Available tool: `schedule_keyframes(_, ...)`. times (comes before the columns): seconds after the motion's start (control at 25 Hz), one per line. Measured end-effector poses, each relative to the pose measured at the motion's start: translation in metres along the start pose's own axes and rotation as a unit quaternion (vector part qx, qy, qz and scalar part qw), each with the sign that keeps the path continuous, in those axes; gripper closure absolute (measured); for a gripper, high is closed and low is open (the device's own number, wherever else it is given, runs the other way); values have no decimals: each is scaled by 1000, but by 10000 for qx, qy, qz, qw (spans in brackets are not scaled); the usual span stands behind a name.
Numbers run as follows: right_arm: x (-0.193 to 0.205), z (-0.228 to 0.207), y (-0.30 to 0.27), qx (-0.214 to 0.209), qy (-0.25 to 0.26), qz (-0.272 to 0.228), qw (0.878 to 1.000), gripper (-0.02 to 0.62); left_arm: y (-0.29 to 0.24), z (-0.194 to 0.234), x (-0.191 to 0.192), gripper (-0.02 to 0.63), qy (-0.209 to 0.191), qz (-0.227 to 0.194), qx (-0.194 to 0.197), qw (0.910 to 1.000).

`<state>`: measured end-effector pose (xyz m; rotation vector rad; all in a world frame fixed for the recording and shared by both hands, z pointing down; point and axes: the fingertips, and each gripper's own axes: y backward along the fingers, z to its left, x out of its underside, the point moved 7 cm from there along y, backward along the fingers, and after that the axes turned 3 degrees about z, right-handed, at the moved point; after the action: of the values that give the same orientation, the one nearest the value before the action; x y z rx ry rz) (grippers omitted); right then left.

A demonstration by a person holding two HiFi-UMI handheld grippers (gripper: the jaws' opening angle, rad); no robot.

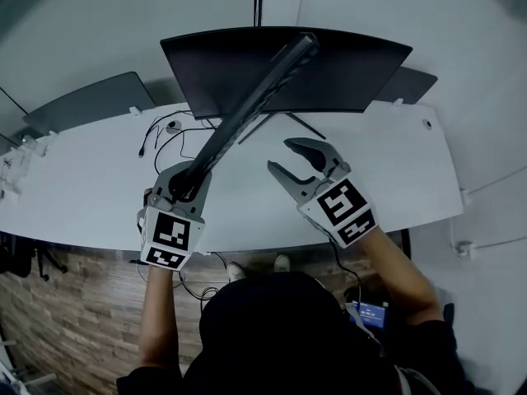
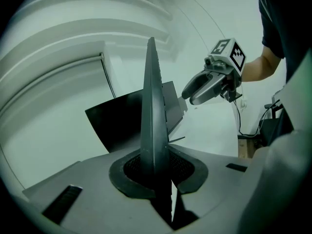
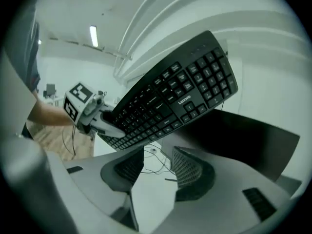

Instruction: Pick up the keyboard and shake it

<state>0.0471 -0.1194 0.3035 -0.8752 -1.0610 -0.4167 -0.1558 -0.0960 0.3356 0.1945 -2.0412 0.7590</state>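
Observation:
My left gripper (image 1: 188, 189) is shut on one end of the black keyboard (image 1: 247, 109), which hangs in the air over the white desk (image 1: 99, 179), turned on edge and slanting up to the right across the monitor (image 1: 346, 72). Along the left gripper view the keyboard (image 2: 153, 111) shows as a thin upright blade pinched between the pads. The right gripper (image 1: 290, 159) stands open beside it with nothing between its fingers. From the right gripper view, the key face of the keyboard (image 3: 175, 99) is in plain sight, with the left gripper (image 3: 95, 118) clamped on its far end.
A curved black monitor stands at the back of the desk on a thin stand (image 1: 292, 123). Loose black cables (image 1: 165, 134) lie on the desk left of the stand. A dark chair back (image 1: 82, 105) shows behind the desk at the left. Wood floor (image 1: 74, 319) lies below the desk's near edge.

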Motion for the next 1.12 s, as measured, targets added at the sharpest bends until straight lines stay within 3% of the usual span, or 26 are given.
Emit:
schedule_keyframes(0.16,-7,-13,1,-825,-1114,-515,9890,407,3,-3,1,523,103,-65,128,9998)
schedule_keyframes(0.44,-3,-18,-4,-1619,-2109,-893,9599,406,12,-7,-8,523,552,-533,680,9947)
schedule_keyframes(0.6,-8,-16,-2,-2204,-2448,-1334,9347,405,18,-10,-16,522,955,-985,1123,9842)
schedule_keyframes(0.72,-12,-13,-2,-2554,-2601,-1539,9184,403,22,-12,-20,523,1032,-1173,1276,9794)
schedule_keyframes(0.96,-5,-16,0,-2870,-2809,-1852,8969,399,20,-23,-25,522,1318,-1380,1560,9691)
schedule_keyframes(1.12,8,-18,10,-2914,-2880,-1923,8917,397,25,-36,-31,522,1642,-1615,1738,9575)
